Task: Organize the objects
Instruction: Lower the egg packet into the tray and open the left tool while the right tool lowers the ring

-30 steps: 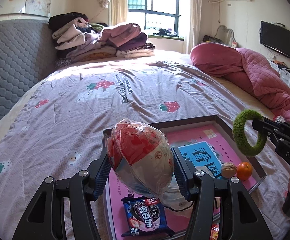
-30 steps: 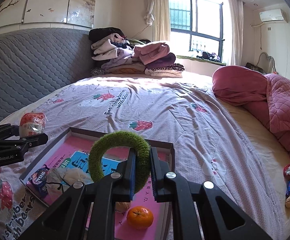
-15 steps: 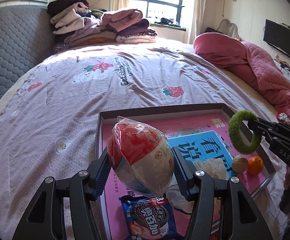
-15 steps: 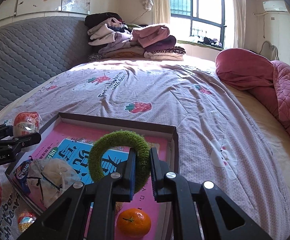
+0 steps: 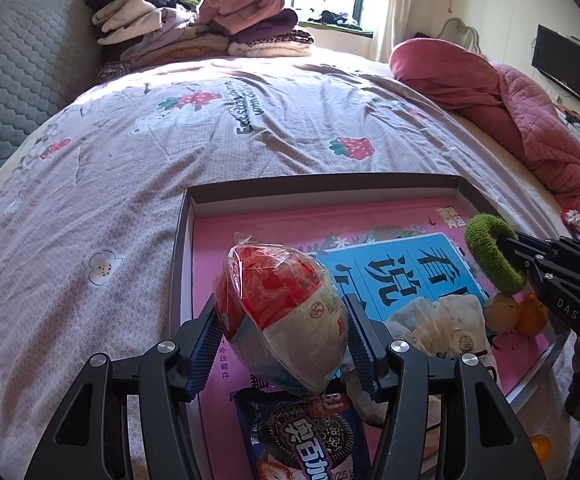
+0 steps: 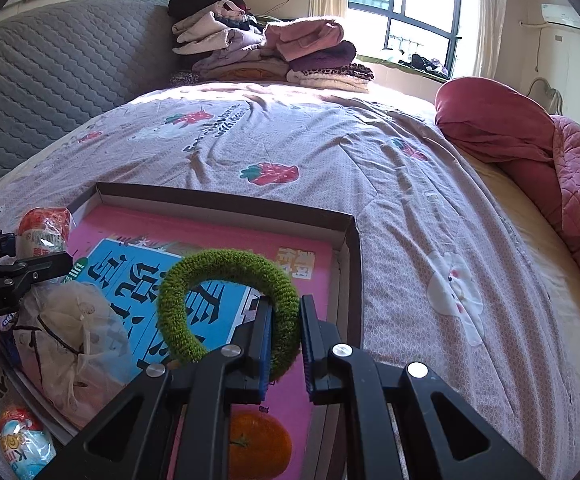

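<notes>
Both wrist cameras are looking forward along their fingers, low and close over the shallow box (image 5: 318, 188) on the bed (image 5: 129, 168), facing the window (image 6: 406, 4). Each is catching the other gripper, seemingly level, from opposite sides.

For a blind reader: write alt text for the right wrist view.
The right gripper pinches a green fuzzy ring above a shallow box on a bed, an orange just below. At left, the left gripper holds a wrapped snack.
</notes>
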